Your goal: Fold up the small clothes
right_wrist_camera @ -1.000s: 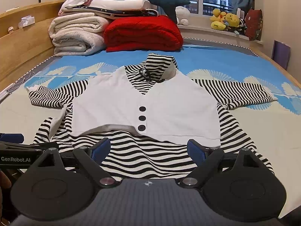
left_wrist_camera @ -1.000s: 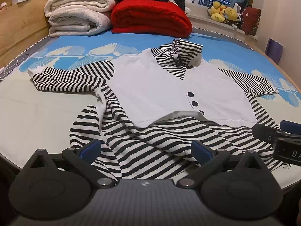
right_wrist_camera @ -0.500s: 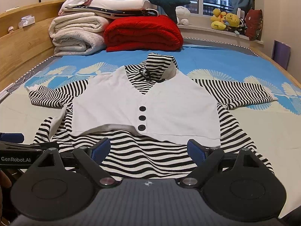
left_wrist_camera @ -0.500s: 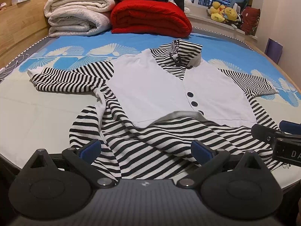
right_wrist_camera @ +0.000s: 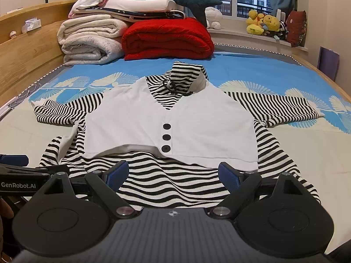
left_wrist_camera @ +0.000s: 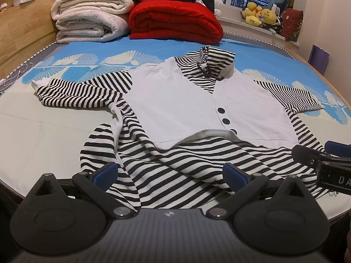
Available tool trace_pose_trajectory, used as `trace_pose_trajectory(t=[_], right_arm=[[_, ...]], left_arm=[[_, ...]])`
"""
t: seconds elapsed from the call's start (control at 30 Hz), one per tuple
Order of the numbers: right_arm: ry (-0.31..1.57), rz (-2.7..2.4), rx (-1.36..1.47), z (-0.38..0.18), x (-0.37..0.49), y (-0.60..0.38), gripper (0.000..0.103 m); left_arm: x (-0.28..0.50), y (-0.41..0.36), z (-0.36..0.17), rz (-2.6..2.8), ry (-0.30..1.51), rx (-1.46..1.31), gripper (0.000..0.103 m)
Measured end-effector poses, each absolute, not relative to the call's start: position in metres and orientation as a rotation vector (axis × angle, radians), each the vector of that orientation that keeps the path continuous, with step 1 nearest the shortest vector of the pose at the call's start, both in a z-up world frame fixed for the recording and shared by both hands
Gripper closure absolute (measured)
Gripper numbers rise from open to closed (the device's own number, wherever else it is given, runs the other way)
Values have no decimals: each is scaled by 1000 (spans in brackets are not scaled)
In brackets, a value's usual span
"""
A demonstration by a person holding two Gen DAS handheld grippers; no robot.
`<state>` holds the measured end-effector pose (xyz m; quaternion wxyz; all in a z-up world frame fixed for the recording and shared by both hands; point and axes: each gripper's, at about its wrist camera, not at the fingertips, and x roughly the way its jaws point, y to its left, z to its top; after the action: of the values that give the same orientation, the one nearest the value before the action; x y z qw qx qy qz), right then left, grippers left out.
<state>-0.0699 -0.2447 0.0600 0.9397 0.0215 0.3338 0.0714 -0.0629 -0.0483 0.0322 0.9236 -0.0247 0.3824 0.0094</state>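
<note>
1. While the shirt (right_wrist_camera: 169,127) lies face-up on the bed (right_wrist_camera: 307,153), hem nearest, both tools sit low over that hem.
2. Left hand-held gripper (left_wrist_camera: 171,175): released, nothing held. Right hand-held gripper (right_wrist_camera: 173,172): same.
3. Risk: hem is rumpled on the left; a pinch there may catch one layer only, so the fold skews.
4. Left sleeve (left_wrist_camera: 79,92) is bunched; may drag.

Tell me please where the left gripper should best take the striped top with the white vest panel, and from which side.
Probably the near-left hem corner of the striped top, approached from the near bed edge. There the fabric is bunched and turned over, giving a raised edge to pinch. The left gripper is open just before it; the right gripper is open at the hem too.
</note>
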Motion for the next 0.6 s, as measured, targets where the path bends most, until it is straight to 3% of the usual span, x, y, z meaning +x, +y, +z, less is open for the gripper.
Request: trace_pose_trajectory(t=[0.27, 0.6], right_arm=[[661, 153, 48, 62, -70, -245, 15], [647, 162, 53, 62, -70, -245, 34]], left_arm=[[-63, -48, 31, 19, 785, -49, 1], [-60, -50, 27, 16, 790, -44, 1]])
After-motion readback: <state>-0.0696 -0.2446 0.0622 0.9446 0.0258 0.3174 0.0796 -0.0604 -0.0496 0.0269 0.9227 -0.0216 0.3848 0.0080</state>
